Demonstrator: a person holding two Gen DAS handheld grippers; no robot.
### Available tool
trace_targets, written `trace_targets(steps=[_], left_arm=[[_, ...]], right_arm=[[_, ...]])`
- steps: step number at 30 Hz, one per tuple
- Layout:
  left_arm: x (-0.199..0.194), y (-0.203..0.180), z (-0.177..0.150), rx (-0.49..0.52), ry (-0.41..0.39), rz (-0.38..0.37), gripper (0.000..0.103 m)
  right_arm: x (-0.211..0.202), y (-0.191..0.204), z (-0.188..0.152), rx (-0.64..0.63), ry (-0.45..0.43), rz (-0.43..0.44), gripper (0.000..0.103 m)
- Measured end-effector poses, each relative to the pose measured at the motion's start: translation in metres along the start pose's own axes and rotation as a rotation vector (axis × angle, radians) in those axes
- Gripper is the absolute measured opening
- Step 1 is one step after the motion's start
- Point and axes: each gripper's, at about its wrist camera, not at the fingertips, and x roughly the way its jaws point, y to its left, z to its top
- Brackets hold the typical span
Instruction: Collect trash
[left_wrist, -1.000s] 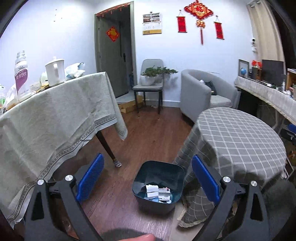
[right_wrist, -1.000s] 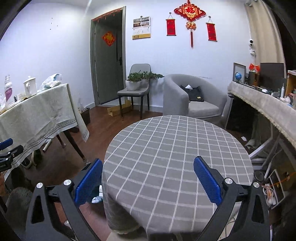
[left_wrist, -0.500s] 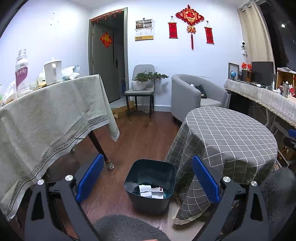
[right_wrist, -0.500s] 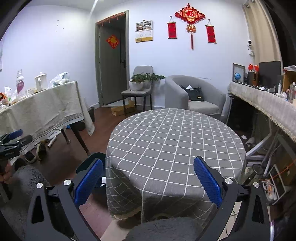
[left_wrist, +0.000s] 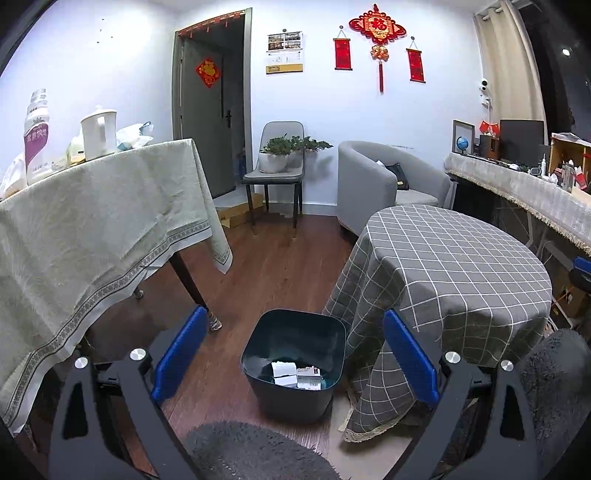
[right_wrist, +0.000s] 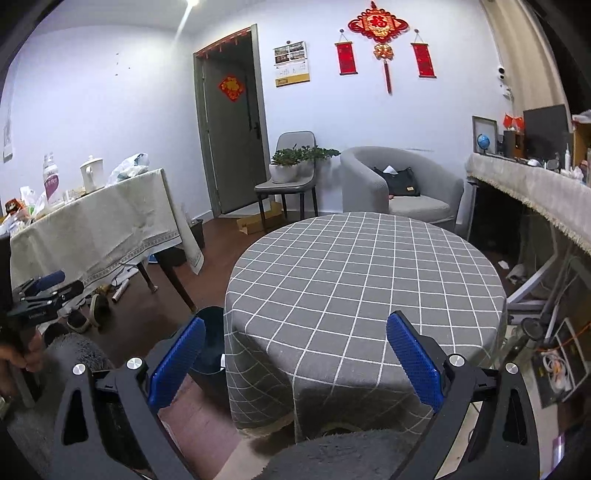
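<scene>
A dark teal trash bin stands on the wood floor beside the round table, with white and printed paper scraps in its bottom. My left gripper is open and empty, held back from and above the bin. My right gripper is open and empty, facing the round table with the grey checked cloth, whose top is bare. The bin shows partly in the right wrist view, behind the left finger. The left gripper is visible at the left edge of the right wrist view.
A long table with a beige cloth stands on the left, bearing a kettle, a bottle and bags. A chair with a plant, a grey armchair and a cluttered side counter line the back and right. A grey fuzzy rug lies in front.
Both grippers have pulled back and risen. The bin and the round table appear farther away and more of the room shows. Both grippers stay open.
</scene>
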Motion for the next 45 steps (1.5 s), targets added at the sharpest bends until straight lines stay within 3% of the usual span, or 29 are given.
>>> trace_targets(steps=[45], left_arm=[[0.0007,-0.0014,-0.0034,0.008,0.001,0.002,0.099]], right_arm=[[0.0008,0.0052,-0.004,0.005,0.001,-0.009,0.1]])
